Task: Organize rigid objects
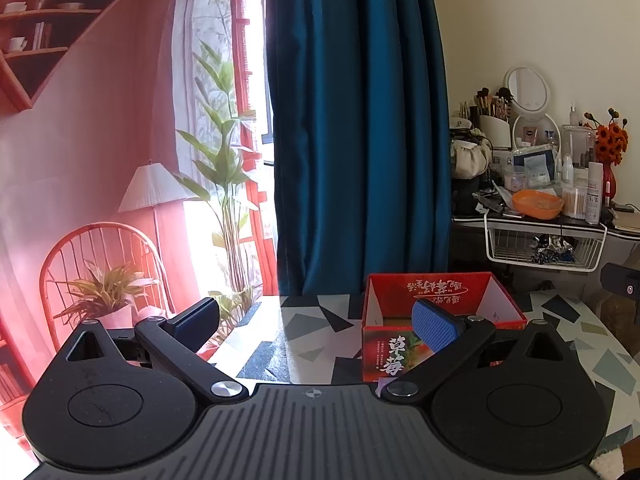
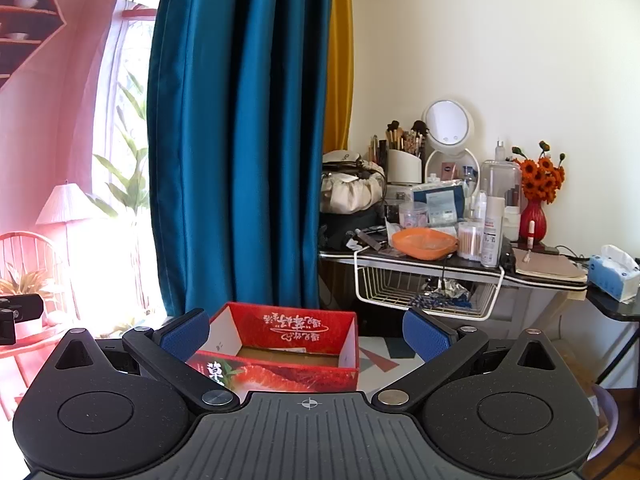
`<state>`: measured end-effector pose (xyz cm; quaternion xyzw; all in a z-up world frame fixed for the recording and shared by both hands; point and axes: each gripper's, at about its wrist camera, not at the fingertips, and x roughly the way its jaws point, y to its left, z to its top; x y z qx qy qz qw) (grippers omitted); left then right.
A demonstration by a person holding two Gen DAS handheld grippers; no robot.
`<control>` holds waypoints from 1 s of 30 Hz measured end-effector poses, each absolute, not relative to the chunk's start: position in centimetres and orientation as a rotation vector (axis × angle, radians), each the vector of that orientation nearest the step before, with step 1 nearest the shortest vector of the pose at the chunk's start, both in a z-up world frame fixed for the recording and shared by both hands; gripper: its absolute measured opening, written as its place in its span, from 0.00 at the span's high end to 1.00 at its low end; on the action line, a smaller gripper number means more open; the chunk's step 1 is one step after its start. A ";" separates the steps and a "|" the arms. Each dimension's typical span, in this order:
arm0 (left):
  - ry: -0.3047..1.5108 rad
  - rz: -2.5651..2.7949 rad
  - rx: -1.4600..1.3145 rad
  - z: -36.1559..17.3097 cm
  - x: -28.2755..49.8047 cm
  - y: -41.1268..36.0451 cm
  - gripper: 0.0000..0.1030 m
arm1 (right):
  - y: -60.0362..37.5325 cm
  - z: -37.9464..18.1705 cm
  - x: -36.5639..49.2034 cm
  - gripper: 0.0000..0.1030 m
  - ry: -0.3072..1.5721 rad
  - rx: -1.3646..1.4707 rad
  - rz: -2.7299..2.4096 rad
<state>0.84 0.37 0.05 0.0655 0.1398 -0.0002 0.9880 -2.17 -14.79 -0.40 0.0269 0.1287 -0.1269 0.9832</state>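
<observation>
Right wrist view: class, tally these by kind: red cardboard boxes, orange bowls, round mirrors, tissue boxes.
Red cardboard box: 1
Orange bowl: 1
Round mirror: 1
Tissue box: 1
Total: 4

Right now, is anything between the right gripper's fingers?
No. The right gripper is wide open, and the red box sits beyond its fingers, ungripped.

Both wrist cams face fwd, slightly down, close over table; share red box (image 1: 442,312) (image 2: 280,344), curtain (image 1: 352,120).
</observation>
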 end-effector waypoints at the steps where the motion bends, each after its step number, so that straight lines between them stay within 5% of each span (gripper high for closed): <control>1: 0.281 0.000 0.132 0.0 0.9 0.4 0.00 | -14.8 -0.4 -2.3 0.00 0.258 0.054 -0.256; 30: 0.290 -0.013 0.131 -0.4 0.8 0.3 0.00 | -14.7 -0.2 -1.9 0.00 0.274 0.056 -0.255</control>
